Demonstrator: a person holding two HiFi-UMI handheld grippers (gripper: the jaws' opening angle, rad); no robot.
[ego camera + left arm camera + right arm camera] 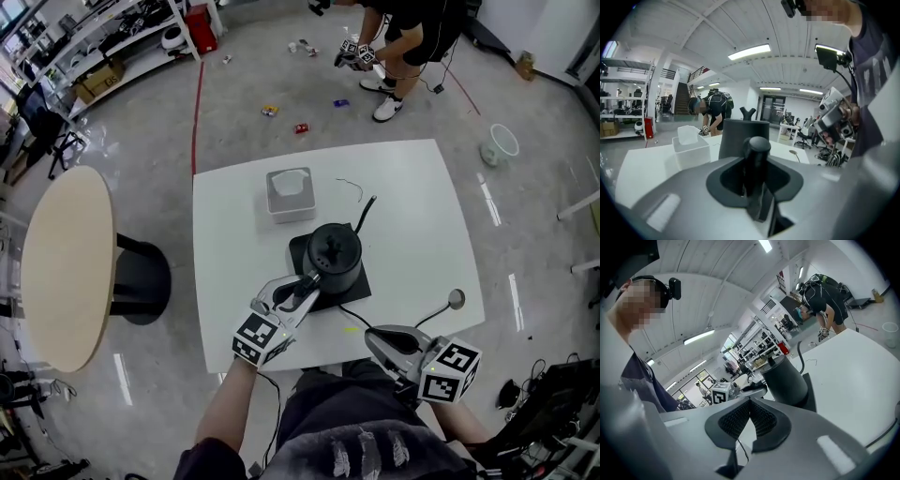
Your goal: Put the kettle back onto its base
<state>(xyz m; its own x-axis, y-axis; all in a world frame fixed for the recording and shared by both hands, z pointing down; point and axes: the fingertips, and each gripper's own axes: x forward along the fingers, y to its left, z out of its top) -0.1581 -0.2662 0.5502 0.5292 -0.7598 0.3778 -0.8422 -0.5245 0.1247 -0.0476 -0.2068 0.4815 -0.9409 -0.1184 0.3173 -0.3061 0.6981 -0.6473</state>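
While the left hand-held gripper is pinching its slim black handle, the kettle is already sitting upright on the flat, square black base at the middle of the smooth white worktop. Letting go seems to be all that is remaining. The right hand-held gripper is waiting near right, pressed together and holding nothing. The kettle is looking matte, dark and tapered, with a thin curved spout.
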